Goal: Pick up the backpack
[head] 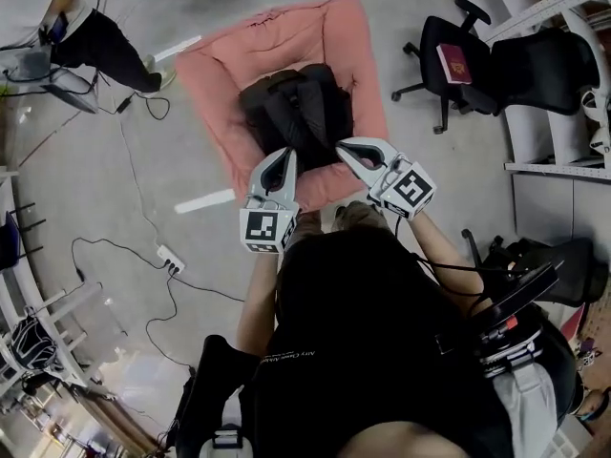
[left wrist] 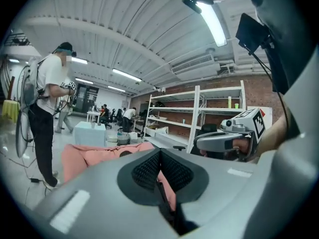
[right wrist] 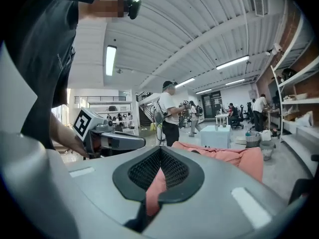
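My left gripper's (head: 284, 153) 2 fingers are pressed together with nothing between them. My right gripper (head: 340, 147) is the same, fingers together and empty. I hold both side by side, tips pointing away from me, the left one's tips a little apart from the right's. Just past the tips, the black backpack (head: 291, 108) lies on a pink cushion (head: 215, 65) on the grey floor (head: 86, 160). From above, both tips sit over the backpack's near edge. To the right stands a black office chair (head: 496, 70) with a red book (head: 454, 63) on its seat. A white power strip (head: 170, 259) lies on the floor to my left, and another person (head: 95, 36) stands beyond it.
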